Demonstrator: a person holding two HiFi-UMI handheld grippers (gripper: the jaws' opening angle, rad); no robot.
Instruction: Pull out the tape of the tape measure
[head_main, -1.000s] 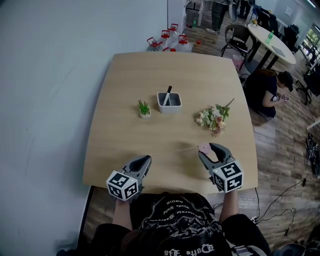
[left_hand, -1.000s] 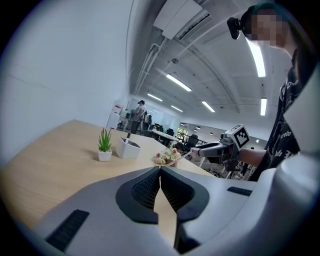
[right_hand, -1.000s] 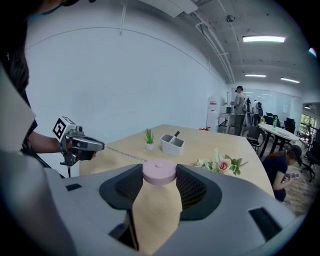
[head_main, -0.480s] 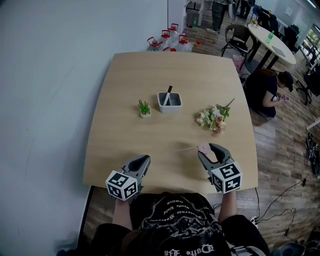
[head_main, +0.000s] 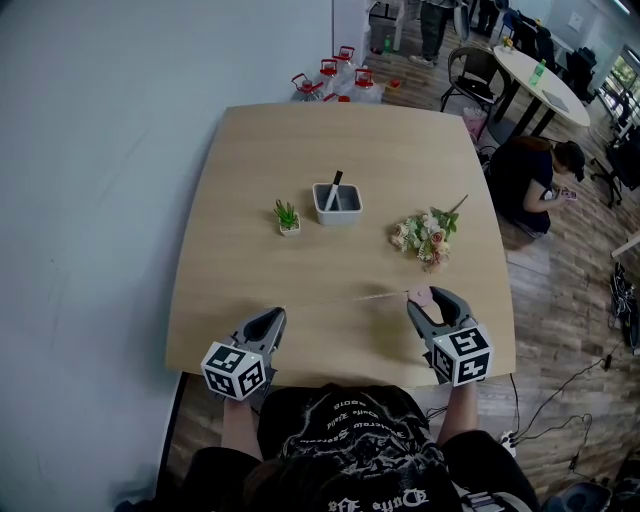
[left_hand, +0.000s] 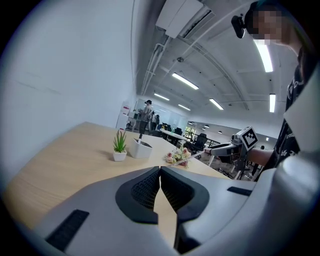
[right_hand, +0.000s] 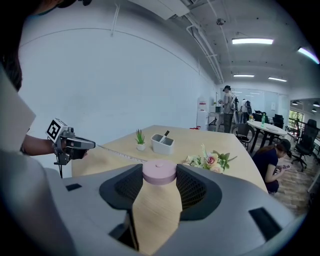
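Near the front edge of a wooden table (head_main: 300, 150), the left gripper (head_main: 276, 315) has its jaws pinched together on the end of a thin tape (head_main: 350, 300). The tape runs rightward to a round pink tape measure (right_hand: 159, 172), clamped in the right gripper (head_main: 430, 298)

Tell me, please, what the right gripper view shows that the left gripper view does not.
Only the right gripper view: the pink tape measure clamped by the right gripper, with its tape running to the left gripper. Only the left gripper view: that gripper's closed jaws up close, plus the right gripper from outside. Both: the potted plant, white pen holder and flower bunch.
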